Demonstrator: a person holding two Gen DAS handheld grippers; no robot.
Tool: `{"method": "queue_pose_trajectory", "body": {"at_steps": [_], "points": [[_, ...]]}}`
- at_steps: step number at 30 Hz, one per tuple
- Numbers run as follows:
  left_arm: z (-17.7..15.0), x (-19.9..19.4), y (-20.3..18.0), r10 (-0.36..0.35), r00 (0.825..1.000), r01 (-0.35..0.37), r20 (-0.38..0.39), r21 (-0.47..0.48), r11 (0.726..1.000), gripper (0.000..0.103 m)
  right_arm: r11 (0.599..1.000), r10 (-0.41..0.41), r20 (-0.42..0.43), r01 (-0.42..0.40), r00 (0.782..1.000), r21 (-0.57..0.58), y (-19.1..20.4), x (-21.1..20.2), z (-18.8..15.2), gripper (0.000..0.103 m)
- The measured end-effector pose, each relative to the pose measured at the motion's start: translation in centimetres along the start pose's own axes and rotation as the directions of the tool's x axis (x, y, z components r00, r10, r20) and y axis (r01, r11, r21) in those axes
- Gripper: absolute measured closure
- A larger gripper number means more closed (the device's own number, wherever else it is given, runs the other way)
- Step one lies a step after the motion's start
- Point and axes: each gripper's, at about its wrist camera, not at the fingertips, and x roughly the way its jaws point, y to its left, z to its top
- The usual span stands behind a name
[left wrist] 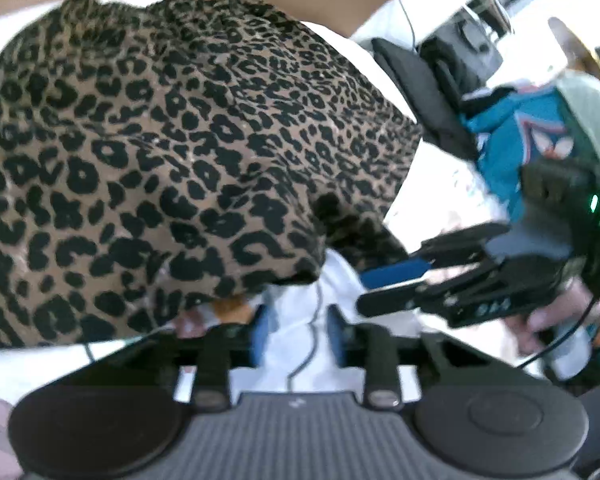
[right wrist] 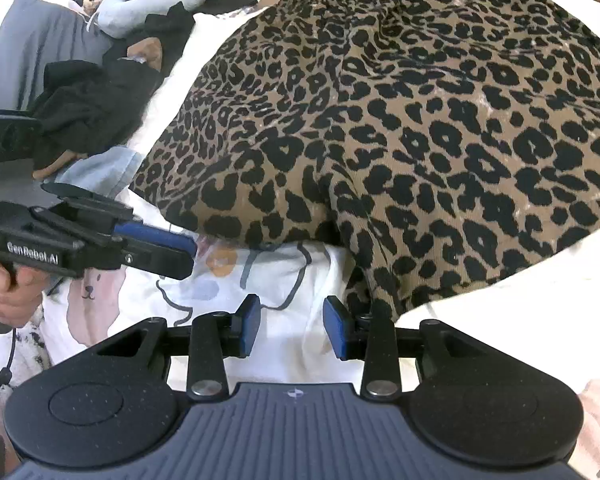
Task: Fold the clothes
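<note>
A leopard-print cloth [right wrist: 400, 120] lies on a white bed sheet with cartoon animals [right wrist: 260, 280]; dark clothes [right wrist: 100, 92] sit nearby; both the left tool [left wrist: 296, 332] and right tool [right wrist: 290, 326] are partly open, holding nothing.

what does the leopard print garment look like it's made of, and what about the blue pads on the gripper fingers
Leopard print garment: thin, matte woven fabric, perhaps viscose or cotton; it drapes in soft folds and gathers at the far edge. Blue pads: probably rubber or soft plastic, smooth with a slight sheen; the exact material cannot be told.

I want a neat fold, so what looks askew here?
The brown-and-black leopard-print garment lies bunched, its near hem buckled into a hanging fold above the white printed sheet. Nothing looks torn or spilled.
</note>
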Motion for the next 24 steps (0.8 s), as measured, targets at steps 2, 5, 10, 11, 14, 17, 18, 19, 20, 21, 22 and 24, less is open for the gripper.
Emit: {"method": "queue_pose_trajectory", "body": {"at_steps": [2, 5, 10, 11, 14, 17, 18, 19, 20, 21, 22, 24], "points": [[-0.2, -0.1, -0.8, 0.044, 0.999, -0.045, 0.027, 0.063, 0.997, 0.059, 1.0, 0.001, -0.003, -0.001, 1.0, 0.002, 0.0, 0.1, -0.1, 0.061], [0.0, -0.1, -1.8, 0.11, 0.989, -0.123, 0.1, 0.131, 0.984, 0.053, 1.0, 0.001, -0.009, -0.001, 1.0, 0.006, -0.1, 0.2, -0.3, 0.061], [1.3, 0.6, -2.7, 0.101, 0.982, -0.128, 0.158, 0.175, 0.976, 0.047, 1.0, 0.005, -0.015, -0.005, 1.0, 0.002, -0.1, 0.4, -0.4, 0.061], [1.5, 0.9, -2.8, 0.095, 0.983, -0.124, 0.159, 0.185, 0.975, 0.047, 1.0, 0.005, -0.014, -0.005, 1.0, 0.003, -0.2, 0.3, -0.4, 0.061], [1.6, 2.0, -3.2, 0.08, 0.986, -0.112, 0.147, 0.221, 0.969, 0.041, 1.0, 0.002, -0.014, -0.002, 1.0, 0.008, -0.4, 0.4, -0.5, 0.061], [1.0, 3.4, -3.4, 0.096, 0.988, -0.126, 0.122, 0.265, 0.956, 0.041, 1.0, 0.001, -0.017, -0.001, 1.0, 0.013, -0.8, 0.3, -0.9, 0.061], [0.8, 3.8, -3.4, 0.109, 0.987, -0.139, 0.12, 0.28, 0.95, 0.04, 1.0, 0.001, -0.019, -0.001, 1.0, 0.011, -0.9, 0.3, -1.0, 0.061], [0.5, 4.1, -3.3, 0.123, 0.985, -0.154, 0.122, 0.294, 0.943, 0.04, 1.0, 0.0, -0.021, 0.0, 1.0, 0.011, -0.9, 0.3, -1.1, 0.061], [0.2, 4.4, -3.3, 0.14, 0.982, -0.173, 0.127, 0.308, 0.936, 0.04, 1.0, -0.001, -0.023, 0.001, 1.0, 0.011, -0.9, 0.3, -1.1, 0.061], [-0.1, 4.7, -3.2, 0.158, 0.979, -0.192, 0.132, 0.317, 0.929, 0.041, 1.0, 0.0, -0.025, 0.001, 1.0, 0.013, -1.0, 0.3, -1.1, 0.061], [-0.2, 5.0, -3.2, 0.173, 0.976, -0.207, 0.133, 0.325, 0.923, 0.042, 1.0, 0.0, -0.025, 0.0, 1.0, 0.015, -1.1, 0.4, -1.1, 0.061], [-0.4, 5.4, -3.0, 0.197, 0.971, -0.232, 0.135, 0.345, 0.909, 0.047, 1.0, -0.001, -0.026, 0.001, 1.0, 0.017, -1.2, 0.5, -1.1, 0.061]]}}
